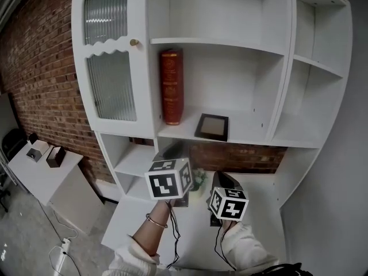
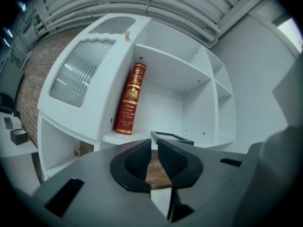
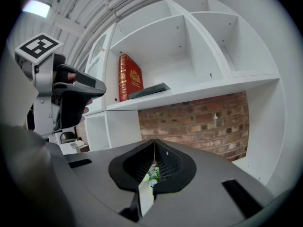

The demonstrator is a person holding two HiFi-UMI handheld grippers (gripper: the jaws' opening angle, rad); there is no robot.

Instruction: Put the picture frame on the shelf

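Your bare left forearm [image 1: 153,234] and your white right sleeve [image 1: 244,245] reach forward side by side, toward the white shelf unit [image 1: 276,85]. Your left gripper [image 2: 154,144] keeps its jaws a narrow gap apart, with nothing between them. Your right gripper [image 3: 154,144] has its jaws closed tip to tip, also empty. Only the right gripper view shows the left gripper from the side, with its marker cube [image 3: 39,46] on top. Only the head view shows the black rectangular picture frame [image 1: 212,126] from above. It lies flat on the middle shelf [image 1: 250,134], a little right of the upright red book [image 1: 171,86] and not touching it.
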